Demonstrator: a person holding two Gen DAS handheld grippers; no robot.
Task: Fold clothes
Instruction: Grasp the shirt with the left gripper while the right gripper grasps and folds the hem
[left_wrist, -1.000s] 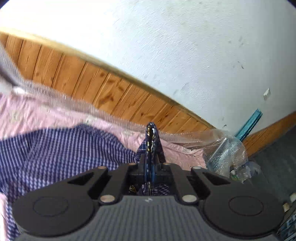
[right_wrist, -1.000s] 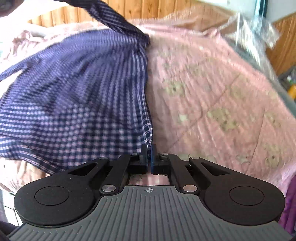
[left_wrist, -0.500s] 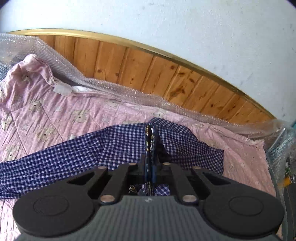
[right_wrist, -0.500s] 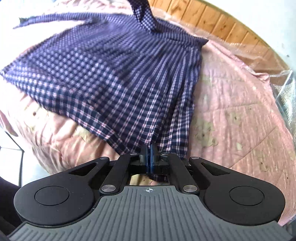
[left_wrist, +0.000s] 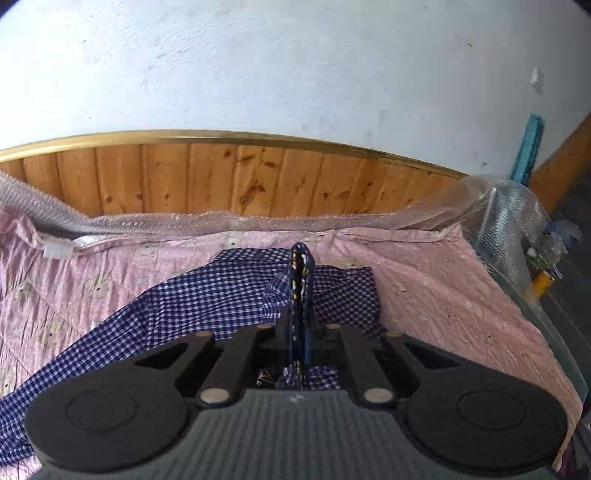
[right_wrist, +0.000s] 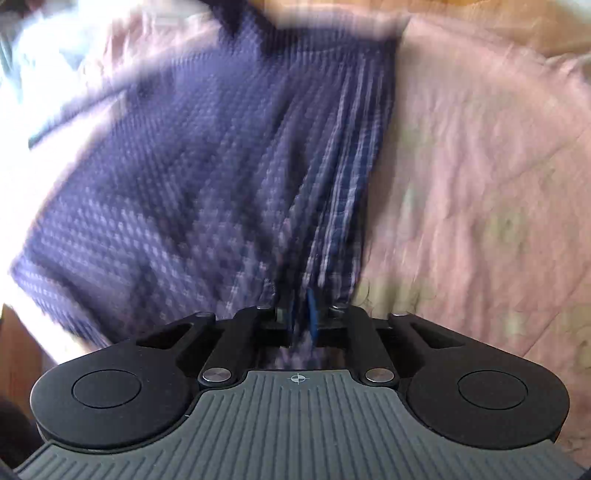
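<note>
Left gripper (left_wrist: 300, 258) is clamped tight on a fold of the blue checked shirt (left_wrist: 207, 295), cloth pinched upright between its fingers. Right gripper (right_wrist: 303, 306) has its jaws just easing apart, a narrow gap showing, with the shirt's hem between the fingers; the blur hides whether the pads press on it. The shirt lies spread on the pink quilt (left_wrist: 443, 295). The left wrist view alone shows the wooden headboard (left_wrist: 236, 181) at twelve o'clock, bubble wrap (left_wrist: 509, 218) at two o'clock and the white wall (left_wrist: 295, 66). The right wrist view, badly smeared, shows the shirt's full spread toward ten o'clock.
</note>
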